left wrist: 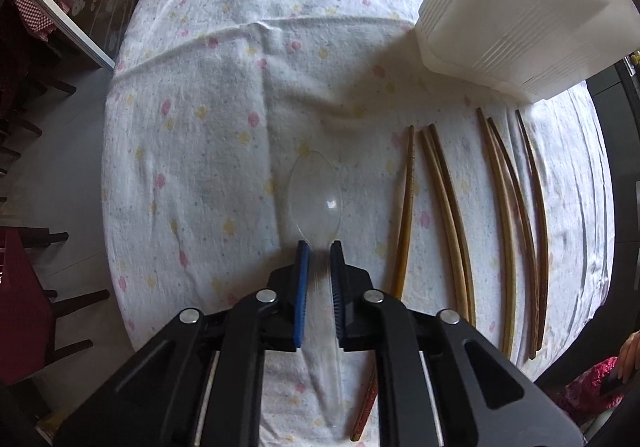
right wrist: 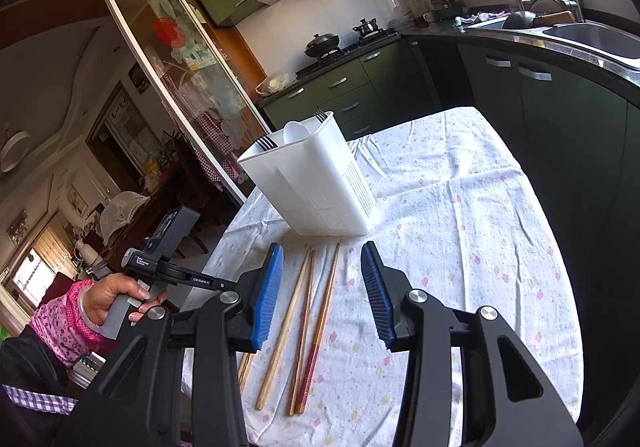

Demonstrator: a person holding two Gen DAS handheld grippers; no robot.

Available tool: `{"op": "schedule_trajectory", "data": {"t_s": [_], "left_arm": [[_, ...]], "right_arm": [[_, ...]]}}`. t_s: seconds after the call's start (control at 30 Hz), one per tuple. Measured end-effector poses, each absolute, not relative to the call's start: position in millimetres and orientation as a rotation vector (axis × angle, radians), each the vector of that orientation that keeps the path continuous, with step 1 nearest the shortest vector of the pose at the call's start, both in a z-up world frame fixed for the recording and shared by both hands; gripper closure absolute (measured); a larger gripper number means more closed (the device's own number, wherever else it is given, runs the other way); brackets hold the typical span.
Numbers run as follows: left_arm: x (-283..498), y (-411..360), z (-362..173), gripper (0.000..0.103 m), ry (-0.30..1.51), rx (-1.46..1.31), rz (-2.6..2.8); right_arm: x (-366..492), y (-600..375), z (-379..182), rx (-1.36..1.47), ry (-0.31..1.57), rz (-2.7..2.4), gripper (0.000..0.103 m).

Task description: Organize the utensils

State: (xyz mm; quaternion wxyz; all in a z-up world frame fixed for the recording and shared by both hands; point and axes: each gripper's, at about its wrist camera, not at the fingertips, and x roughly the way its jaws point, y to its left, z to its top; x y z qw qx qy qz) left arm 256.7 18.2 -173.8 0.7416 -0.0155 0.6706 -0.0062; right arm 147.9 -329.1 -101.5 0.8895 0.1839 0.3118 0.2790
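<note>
A clear plastic spoon (left wrist: 316, 197) lies on the flowered tablecloth, bowl pointing away. My left gripper (left wrist: 319, 247) is around its handle with the pads close on each side; whether they touch it is unclear. Several wooden chopsticks (left wrist: 448, 215) lie to the right of the spoon. The white utensil holder (left wrist: 516, 15) stands at the far right. In the right wrist view, the holder (right wrist: 320, 183) has forks and a white spoon in it. My right gripper (right wrist: 322, 259) is open and empty above three chopsticks (right wrist: 304, 323).
The table is covered by a white flowered cloth (left wrist: 240, 107). Dark chairs (left wrist: 48, 311) stand at its left side. A kitchen counter with a sink (right wrist: 580, 35) runs along the right. The person's hand holds the left gripper's handle (right wrist: 120, 299).
</note>
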Motion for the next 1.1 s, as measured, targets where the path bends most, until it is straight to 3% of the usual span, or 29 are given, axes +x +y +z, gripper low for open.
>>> {"op": "schedule_trajectory", "data": {"t_s": [0.23,0.57,0.73,0.93,1.1], "left_arm": [[265,21,-152,0.094,1.433,-0.043,-0.029],[233,-16,20,0.095,0.735,-0.133,-0.217],[241,-44,75,0.095,0.477,-0.145,-0.279],[255,-83,91,0.095,0.249,-0.062,-0.222],[277,-102,60,0.095,0.246,-0.008,-0.185]], "right_arm": [[145,-335,-103,0.394,0.651,0.572,0.061],[144,-334,-100,0.384,0.649,0.563,0.061],[141,-341,-99,0.389,0.640,0.547,0.061],[137,-352,-99,0.407,0.626,0.534,0.061],[134,-361,-102,0.424,0.622,0.518,0.061]]}}
